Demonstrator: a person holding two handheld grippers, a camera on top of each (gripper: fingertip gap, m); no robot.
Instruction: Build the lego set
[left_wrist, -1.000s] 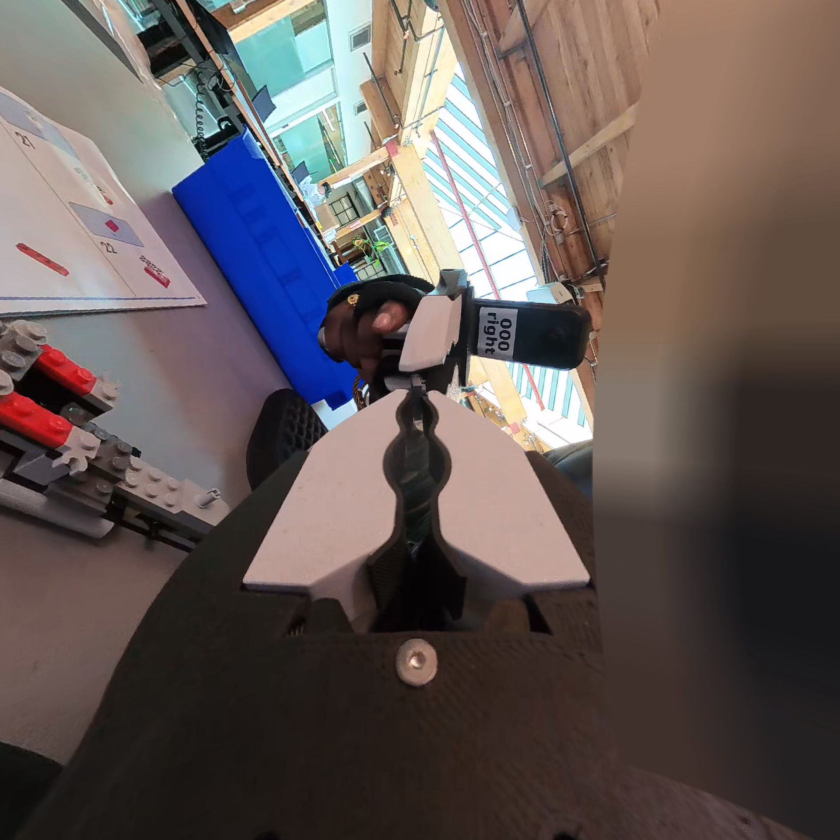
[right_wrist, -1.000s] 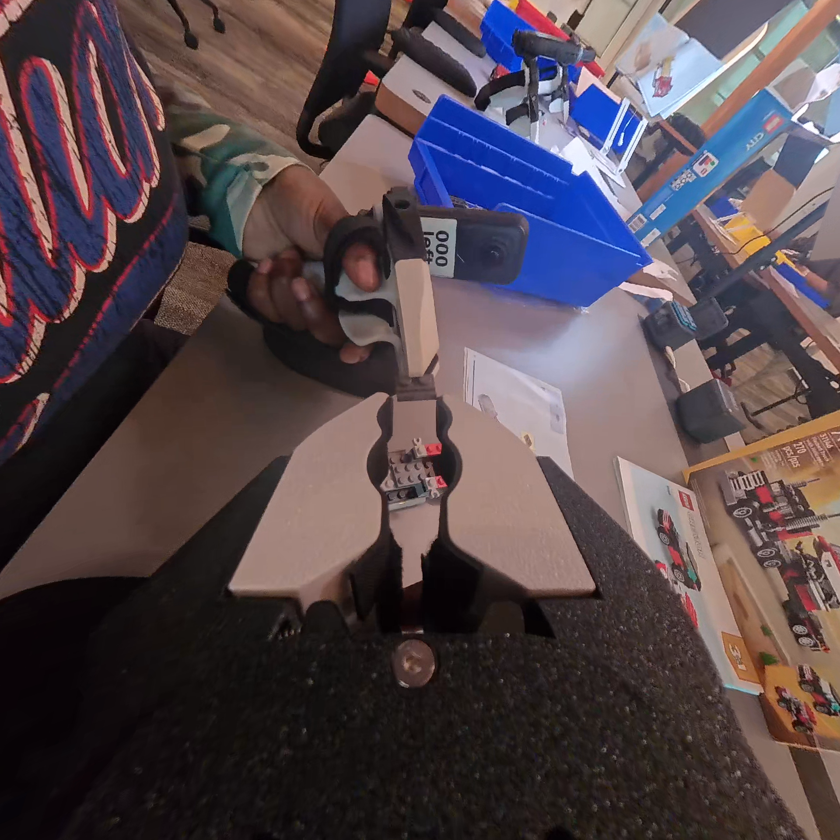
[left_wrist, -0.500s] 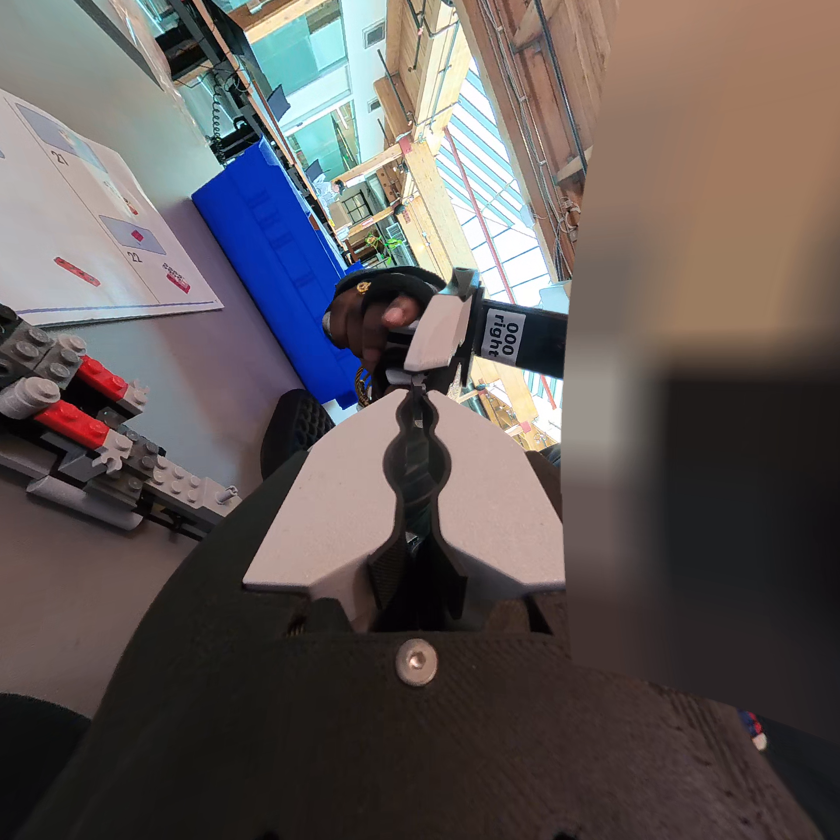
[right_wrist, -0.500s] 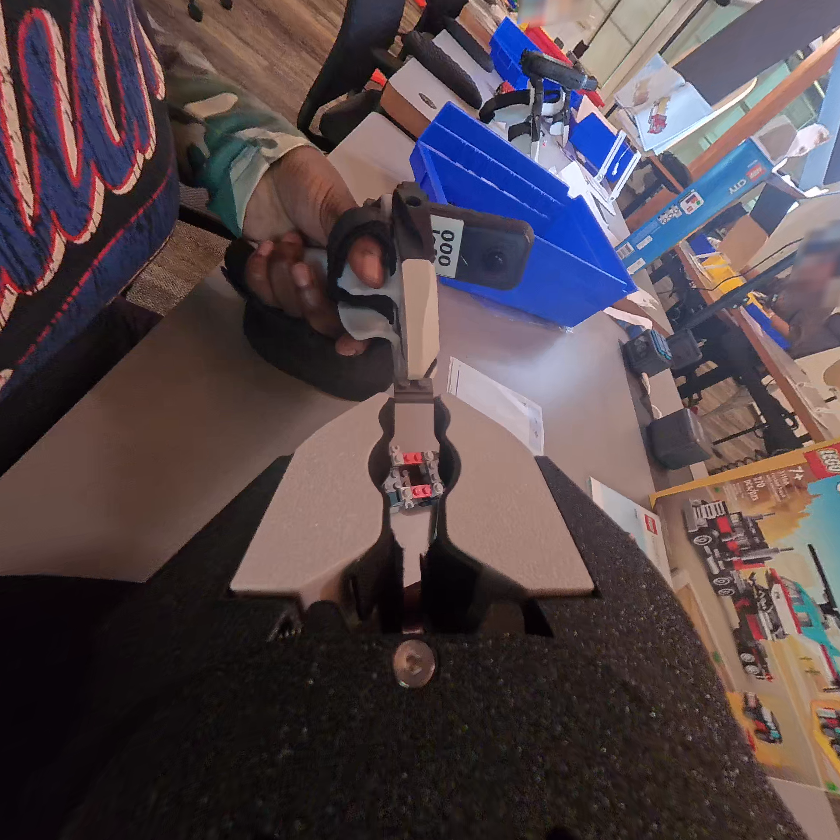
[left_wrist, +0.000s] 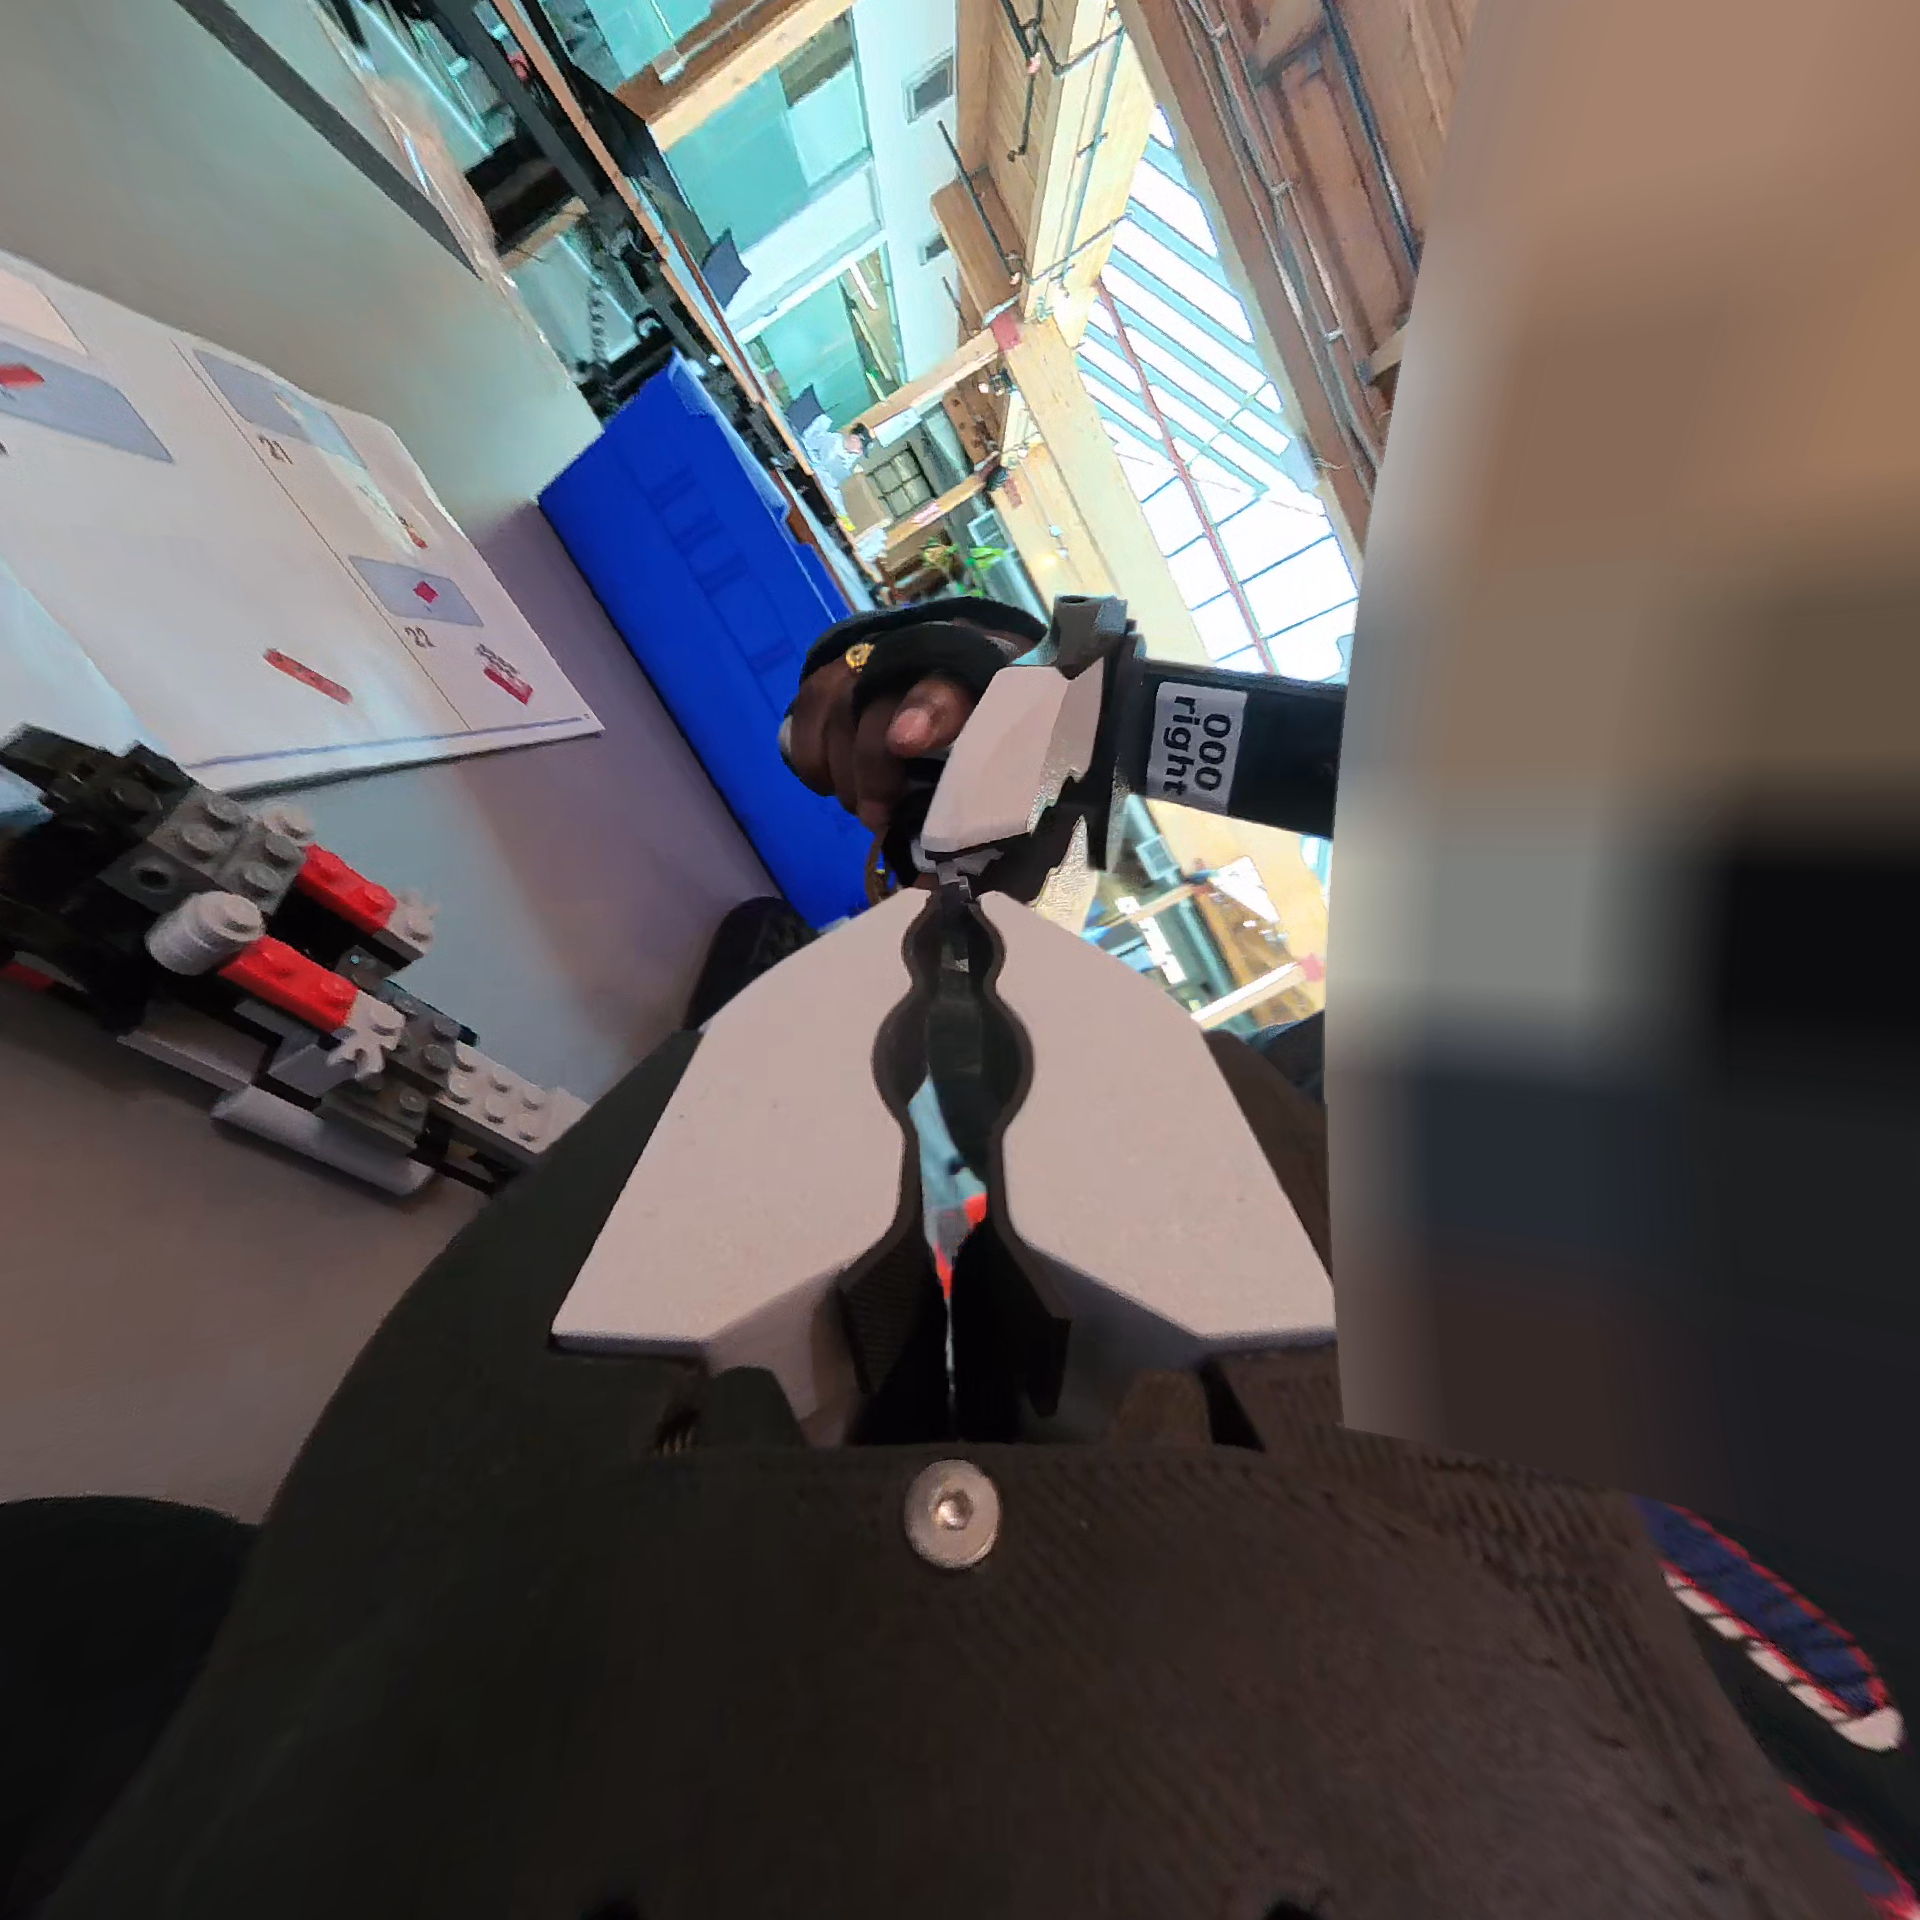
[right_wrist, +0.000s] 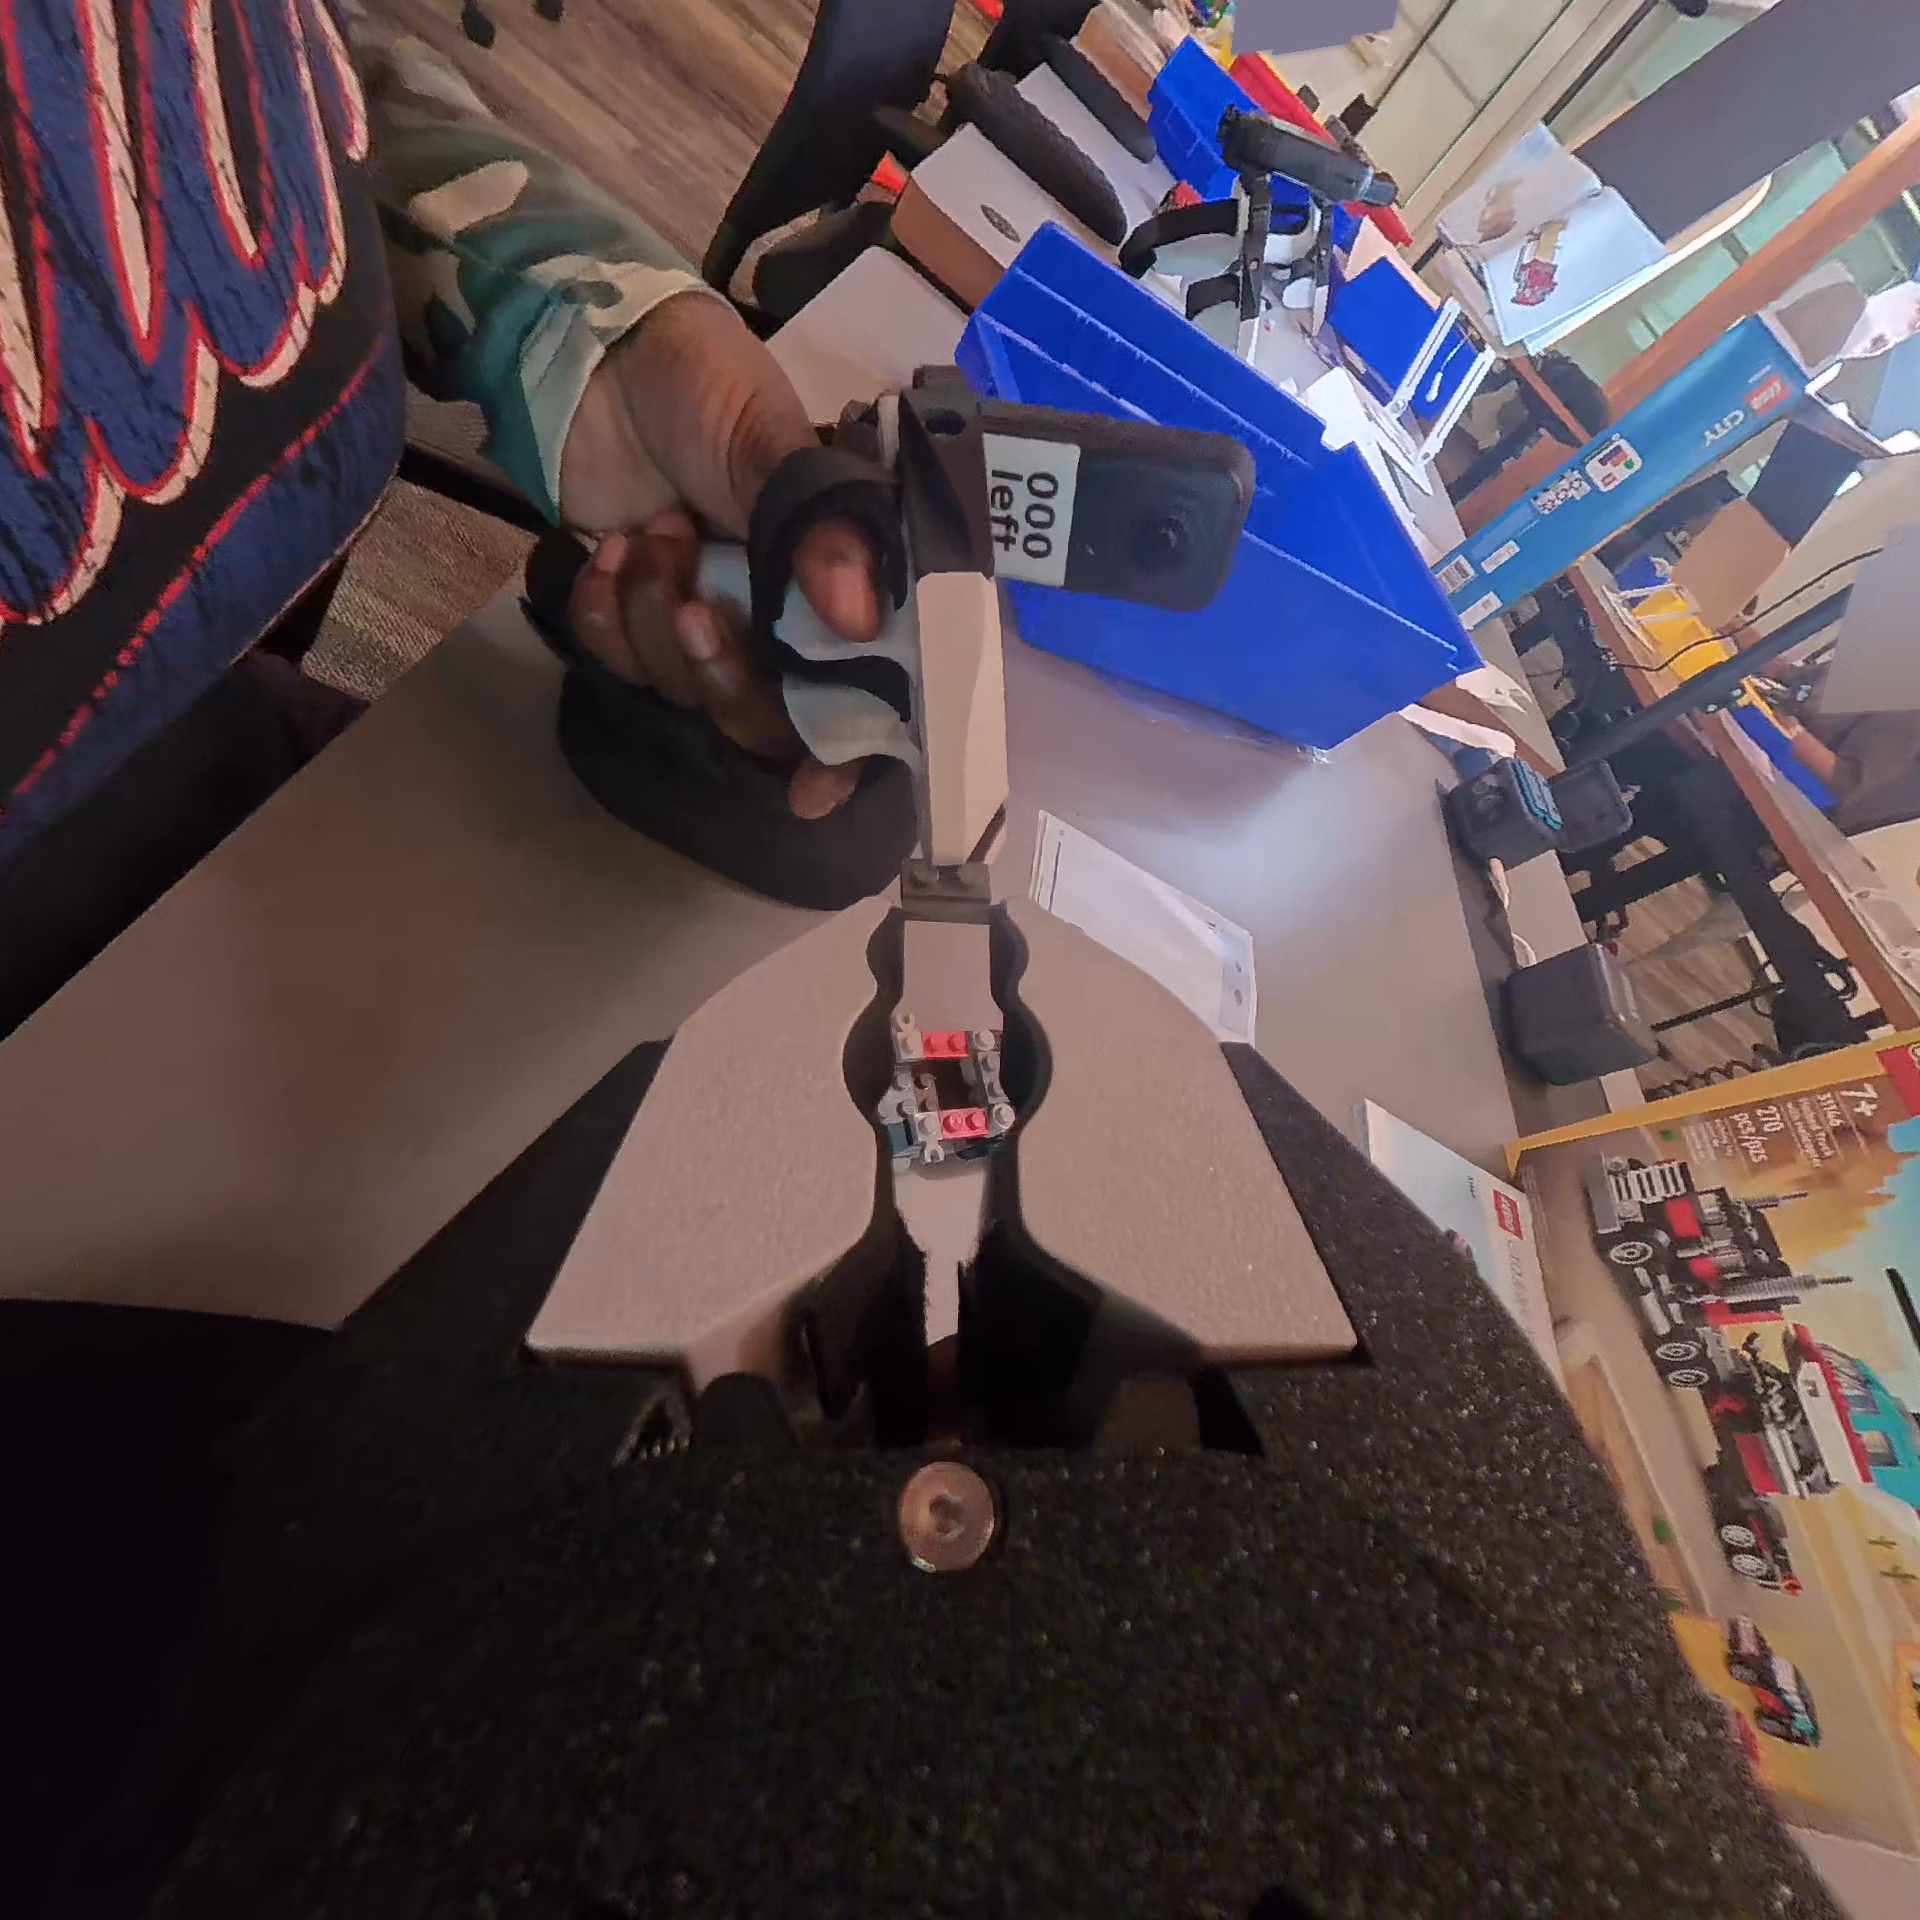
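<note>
Both grippers meet above the tabletop (right_wrist: 312, 987): left gripper (left_wrist: 951, 935) jaws nearly closed, clamping a thin dark grey studded plate (right_wrist: 943, 885) edge-on; right gripper (right_wrist: 945, 935) jaws narrowly apart, pinching the same plate's other end. A partly built grey, black and red truck chassis (left_wrist: 260, 966) lies on the tabletop beside the instruction sheet (left_wrist: 208, 561), studs showing

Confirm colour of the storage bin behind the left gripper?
Solid blue bin; clearest in the right wrist view.
</note>
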